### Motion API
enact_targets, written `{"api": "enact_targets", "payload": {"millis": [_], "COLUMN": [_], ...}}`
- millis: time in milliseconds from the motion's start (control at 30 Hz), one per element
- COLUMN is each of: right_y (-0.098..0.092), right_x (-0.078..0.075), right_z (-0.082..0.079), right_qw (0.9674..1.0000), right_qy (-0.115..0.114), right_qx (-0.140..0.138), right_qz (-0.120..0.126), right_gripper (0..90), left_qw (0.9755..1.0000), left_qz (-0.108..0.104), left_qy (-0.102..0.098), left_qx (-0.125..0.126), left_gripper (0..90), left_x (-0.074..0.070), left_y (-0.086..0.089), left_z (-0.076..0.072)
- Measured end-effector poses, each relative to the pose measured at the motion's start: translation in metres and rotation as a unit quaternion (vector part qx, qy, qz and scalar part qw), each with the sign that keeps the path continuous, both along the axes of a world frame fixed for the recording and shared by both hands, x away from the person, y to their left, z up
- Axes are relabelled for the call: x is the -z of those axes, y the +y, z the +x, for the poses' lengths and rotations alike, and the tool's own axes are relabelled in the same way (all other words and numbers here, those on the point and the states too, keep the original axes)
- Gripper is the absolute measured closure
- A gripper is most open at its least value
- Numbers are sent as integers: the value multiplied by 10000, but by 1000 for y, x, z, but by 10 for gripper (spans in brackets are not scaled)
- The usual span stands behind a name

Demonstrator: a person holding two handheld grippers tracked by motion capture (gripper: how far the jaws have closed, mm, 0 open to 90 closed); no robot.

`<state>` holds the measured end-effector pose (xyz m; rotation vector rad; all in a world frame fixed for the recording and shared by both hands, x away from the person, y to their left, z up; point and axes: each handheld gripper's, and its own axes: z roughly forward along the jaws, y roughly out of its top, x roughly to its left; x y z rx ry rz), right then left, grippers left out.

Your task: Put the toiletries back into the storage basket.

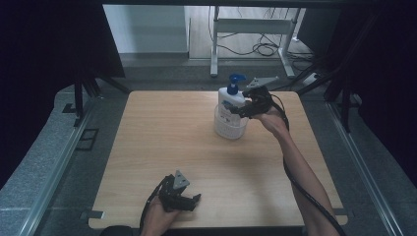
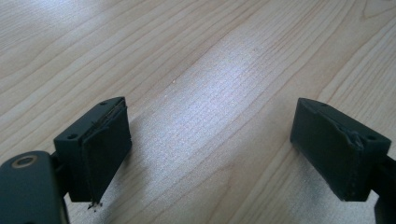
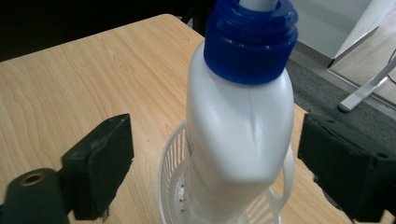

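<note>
I had the right gripper [image 1: 244, 109] reached out level beside the pump bottle [image 1: 230, 103] standing in its white basket [image 1: 229, 129], jaws parted around it without touching, while the left gripper [image 1: 189, 202] rested open well short of the bottle.

I've got the light wooden table [image 1: 162, 147] under everything here, grey floor [image 1: 49, 157] around it. Beyond the far edge, a white desk frame [image 1: 251, 29] stands, with black cables [image 1: 263, 48] tangled beneath it.
</note>
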<state>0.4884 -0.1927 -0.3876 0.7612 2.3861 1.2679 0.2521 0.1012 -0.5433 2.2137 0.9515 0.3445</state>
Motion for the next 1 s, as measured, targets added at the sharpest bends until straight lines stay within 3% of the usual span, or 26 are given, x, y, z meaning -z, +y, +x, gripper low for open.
{"api": "enact_targets", "payload": {"millis": [700,1000], "right_y": [-13,-21], "right_x": [-2,4], "right_z": [-25,-36], "right_qw": [9999,10000], "right_qy": [-54,-7], "right_qx": [56,31], "right_qz": [-99,25], "right_gripper": [5,5], "left_qw": [10000,10000], "left_qz": [-2,9], "left_qy": [1,2], "left_qx": [1,9], "left_gripper": [117,117], "left_x": [0,0], "left_y": [0,0], "left_z": [0,0]}}
